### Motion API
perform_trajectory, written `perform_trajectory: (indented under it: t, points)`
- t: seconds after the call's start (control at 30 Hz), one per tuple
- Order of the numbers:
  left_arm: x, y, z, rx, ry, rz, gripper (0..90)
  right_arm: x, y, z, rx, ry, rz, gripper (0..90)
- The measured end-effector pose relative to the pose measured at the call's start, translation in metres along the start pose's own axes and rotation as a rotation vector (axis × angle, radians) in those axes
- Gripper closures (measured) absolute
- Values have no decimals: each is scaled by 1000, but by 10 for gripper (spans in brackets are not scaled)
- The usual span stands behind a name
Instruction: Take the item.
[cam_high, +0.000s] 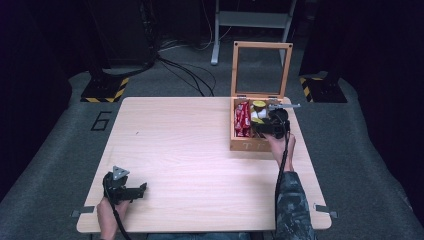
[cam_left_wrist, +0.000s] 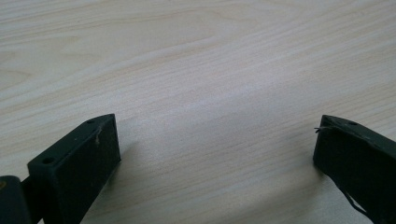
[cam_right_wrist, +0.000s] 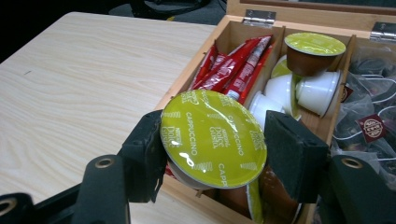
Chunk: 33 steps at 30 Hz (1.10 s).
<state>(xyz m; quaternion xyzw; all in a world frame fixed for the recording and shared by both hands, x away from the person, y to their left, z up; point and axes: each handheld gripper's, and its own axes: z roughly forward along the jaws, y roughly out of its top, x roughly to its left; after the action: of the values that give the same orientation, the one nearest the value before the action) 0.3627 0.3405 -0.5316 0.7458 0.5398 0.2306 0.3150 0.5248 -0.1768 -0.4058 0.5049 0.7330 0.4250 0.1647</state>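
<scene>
Right gripper (cam_right_wrist: 212, 154) was clamped on a green-lidded capsule (cam_right_wrist: 213, 137) right over the wooden box (cam_high: 241, 145), left gripper (cam_left_wrist: 215, 154) sat wide open w/ nothing on the table (cam_high: 190, 150), so imo you wanted to lift straight up, no squeezing harder.

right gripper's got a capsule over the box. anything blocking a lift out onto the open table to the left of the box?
Nothing visible. The right gripper holds the capsule above the box, whose lid stands open behind. The table beside it looks bare.
</scene>
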Motion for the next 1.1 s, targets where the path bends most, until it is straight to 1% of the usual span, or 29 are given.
perform_trajectory:
  t: [0.1,0.27,0.53,0.67,0.73,0.8,0.83,0.87,0.93,1.0,1.1]
  points:
    - [0,0,0,0,0,0,4,7,0,-4,-8,12,-8,396]
    - [0,0,0,0,0,0,4,19,1,-10,-17,26,-46,395]
    - [0,0,0,0,0,-1,4,42,4,-15,-32,60,-86,395]
    - [0,0,0,0,0,-1,4,57,2,-14,-39,84,-119,395]
    - [0,0,0,0,0,0,4,65,0,-11,-33,93,-134,396]
    - [0,0,0,0,0,-1,4,73,-1,-7,-24,101,-160,395]
    - [0,0,0,0,0,-1,4,77,-2,-6,-20,104,-160,395]
    - [0,0,0,-1,0,-1,4,79,-3,-5,-22,108,-174,395]
    - [0,0,0,-1,0,-1,4,85,-5,-3,-21,116,-184,396]
    - [0,0,0,-1,-1,-1,4,89,-7,-2,-18,121,-182,395]
    - [0,0,0,0,-1,0,4,95,-9,2,-14,131,-200,395]
